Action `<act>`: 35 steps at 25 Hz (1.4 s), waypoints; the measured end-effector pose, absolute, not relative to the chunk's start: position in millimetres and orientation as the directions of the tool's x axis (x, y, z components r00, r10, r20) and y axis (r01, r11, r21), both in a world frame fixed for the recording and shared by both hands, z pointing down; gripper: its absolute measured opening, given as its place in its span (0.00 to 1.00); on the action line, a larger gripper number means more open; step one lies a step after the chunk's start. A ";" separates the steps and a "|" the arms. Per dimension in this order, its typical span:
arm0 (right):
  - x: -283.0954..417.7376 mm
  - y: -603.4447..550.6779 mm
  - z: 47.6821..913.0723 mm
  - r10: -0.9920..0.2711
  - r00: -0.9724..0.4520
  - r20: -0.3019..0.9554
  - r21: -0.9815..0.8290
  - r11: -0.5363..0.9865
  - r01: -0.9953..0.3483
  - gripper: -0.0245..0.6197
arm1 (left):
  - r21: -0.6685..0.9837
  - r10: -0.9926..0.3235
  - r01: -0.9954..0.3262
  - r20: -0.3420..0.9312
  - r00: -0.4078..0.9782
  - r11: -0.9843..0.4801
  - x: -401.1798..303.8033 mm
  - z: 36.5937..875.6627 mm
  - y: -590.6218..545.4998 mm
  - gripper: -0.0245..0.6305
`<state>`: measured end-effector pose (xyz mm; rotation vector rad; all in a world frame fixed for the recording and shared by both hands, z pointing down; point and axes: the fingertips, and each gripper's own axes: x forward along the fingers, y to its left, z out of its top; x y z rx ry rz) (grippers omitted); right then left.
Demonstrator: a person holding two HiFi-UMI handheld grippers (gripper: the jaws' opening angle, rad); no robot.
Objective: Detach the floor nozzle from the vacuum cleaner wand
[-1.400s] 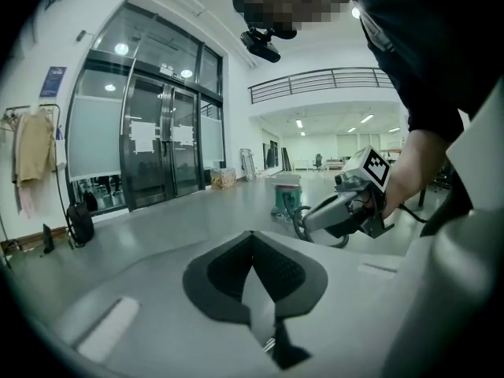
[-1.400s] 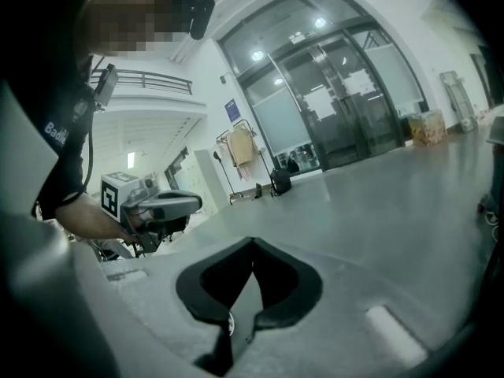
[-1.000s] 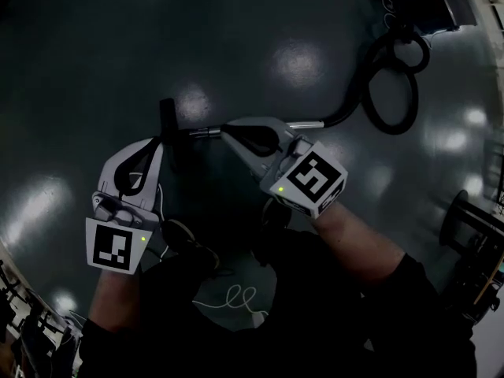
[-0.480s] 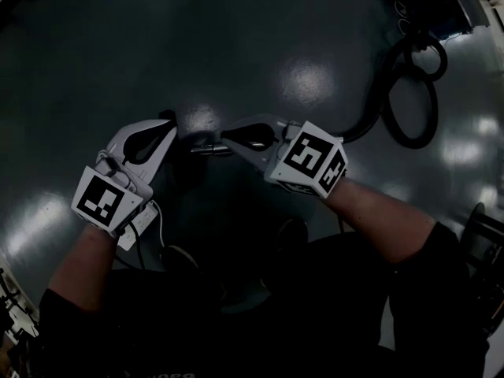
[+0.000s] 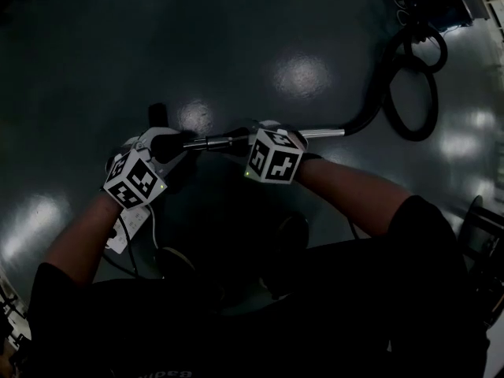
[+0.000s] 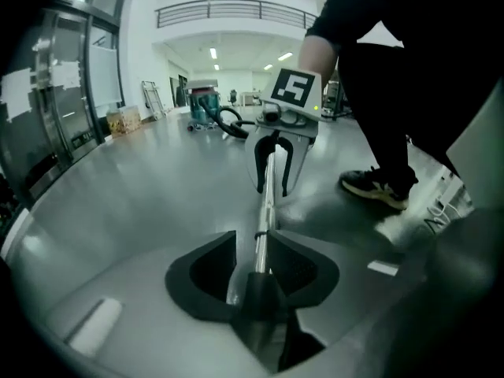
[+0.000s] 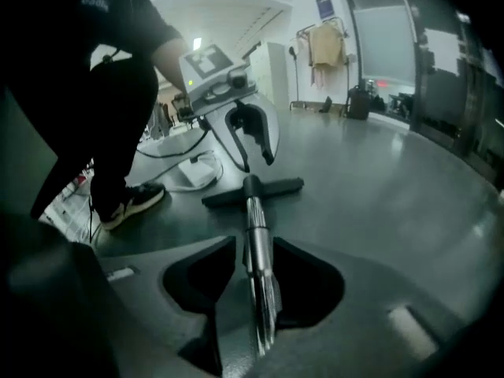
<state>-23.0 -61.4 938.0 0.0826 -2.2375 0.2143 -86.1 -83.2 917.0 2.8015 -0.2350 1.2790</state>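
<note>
- Left gripper view: the left gripper (image 6: 253, 250) straddles the wand (image 6: 268, 195) where its chrome tube meets a dark collar. Its jaws have just been opening and stand apart, clamping nothing.
- Right gripper view: the right gripper (image 7: 256, 266) has also just been opening. The tube lies between its parted jaws, with gaps on both sides.
- The floor nozzle (image 7: 253, 190) lies flat on the grey floor (image 7: 378, 179), joined to the wand's end, just below the left gripper.
- Head view: both grippers sit low along the wand, whose hose (image 5: 378, 93) curls toward the upper right.
</note>
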 end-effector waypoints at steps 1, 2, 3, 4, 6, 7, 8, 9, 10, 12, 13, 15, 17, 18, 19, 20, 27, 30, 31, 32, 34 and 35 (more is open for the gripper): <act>-21.1 -58.8 951.1 0.017 -0.593 0.805 -0.104 0.988 -0.112 0.27 | -0.020 -0.112 -0.153 0.774 0.623 -0.988 -88.6 929.2 -80.6 0.24; -18.4 -58.0 962.4 0.011 -0.563 0.827 -0.079 0.992 -0.096 0.31 | -0.026 -0.115 -0.155 0.790 0.602 -0.988 -90.9 939.8 -79.3 0.26; -15.2 -59.1 971.5 -0.003 -0.535 0.845 -0.049 0.995 -0.083 0.34 | -0.035 -0.121 -0.157 0.805 0.581 -0.987 -92.9 949.3 -79.0 0.29; -12.5 -60.9 979.0 -0.022 -0.508 0.861 -0.016 0.997 -0.070 0.37 | -0.049 -0.127 -0.153 0.820 0.558 -0.987 -95.2 958.2 -78.6 0.33; -10.9 -60.8 993.4 -0.060 -0.451 0.891 0.057 0.998 -0.020 0.39 | -0.082 -0.134 -0.123 0.855 0.501 -0.989 -102.5 974.9 -73.9 0.38; -11.9 -59.7 1001.5 -0.078 -0.423 0.903 0.092 0.996 0.013 0.39 | -0.099 -0.134 -0.098 0.873 0.470 -0.990 -106.7 982.8 -69.8 0.40; -13.9 -59.4 1009.6 -0.097 -0.398 0.912 0.124 0.991 0.041 0.39 | -0.117 -0.132 -0.063 0.889 0.438 -0.991 -110.2 990.5 -65.5 0.42; -16.8 -59.9 1017.4 -0.114 -0.379 0.919 0.147 0.987 0.061 0.39 | -0.134 -0.130 -0.019 0.904 0.408 -0.991 -112.7 998.1 -61.8 0.42; -20.6 -60.0 1024.7 -0.124 -0.363 0.923 0.162 0.984 0.075 0.41 | -0.149 -0.128 0.027 0.916 0.380 -0.989 -114.3 1005.6 -59.0 0.43; -29.0 -58.4 1037.1 -0.135 -0.344 0.929 0.175 0.981 0.087 0.42 | -0.167 -0.124 0.101 0.935 0.333 -0.981 -116.0 1019.5 -56.7 0.41; -32.1 -57.7 1041.5 -0.138 -0.340 0.930 0.176 0.981 0.085 0.42 | -0.173 -0.127 0.124 0.941 0.313 -0.977 -116.4 1025.6 -57.7 0.40; -34.6 -57.2 1046.0 -0.131 -0.345 0.929 0.160 0.985 0.057 0.41 | -0.184 -0.135 0.150 0.949 0.285 -0.972 -116.7 1033.9 -62.6 0.35; -34.3 -57.4 1045.9 -0.106 -0.356 0.928 0.126 0.991 0.034 0.40 | -0.175 -0.127 0.155 0.952 0.279 -0.972 -116.1 1036.4 -66.2 0.33; -33.7 -57.6 1045.5 -0.090 -0.360 0.929 0.109 0.994 0.031 0.40 | -0.157 -0.111 0.145 0.952 0.284 -0.977 -115.0 1036.2 -66.6 0.32; -32.8 -57.7 1045.1 -0.076 -0.359 0.930 0.094 0.995 0.031 0.40 | -0.131 -0.088 0.131 0.953 0.290 -0.983 -113.9 1035.7 -66.3 0.32; -32.2 -57.3 1044.8 -0.066 -0.356 0.932 0.084 0.996 0.034 0.40 | -0.098 -0.060 0.117 0.954 0.294 -0.988 -113.3 1035.1 -65.2 0.31; -36.8 -49.9 1023.1 -0.042 -0.351 0.935 0.088 0.989 0.117 0.39 | 0.330 0.313 0.013 0.881 0.356 -0.944 -117.8 1011.8 -46.8 0.30; -40.4 -39.2 1016.2 -0.013 -0.357 0.934 0.068 0.987 0.143 0.39 | 0.465 0.439 0.004 0.832 0.341 -0.885 -120.5 1001.1 -29.3 0.30; -40.9 -36.1 1015.2 0.002 -0.359 0.933 0.050 0.989 0.138 0.39 | 0.495 0.466 -0.001 0.818 0.337 -0.869 -120.1 997.8 -23.4 0.30; -41.1 -33.7 1014.4 0.020 -0.363 0.931 0.028 0.991 0.128 0.39 | 0.518 0.485 -0.008 0.807 0.338 -0.856 -119.3 995.9 -19.3 0.30; -42.0 -30.2 1012.2 0.051 -0.373 0.926 -0.007 0.993 0.120 0.39 | 0.562 0.520 -0.026 0.781 0.346 -0.827 -120.5 995.3 -14.8 0.30; -43.1 -27.9 1010.4 0.058 -0.379 0.924 -0.007 0.991 0.134 0.39 | 0.602 0.553 -0.038 0.754 0.355 -0.797 -122.3 993.6 -11.4 0.30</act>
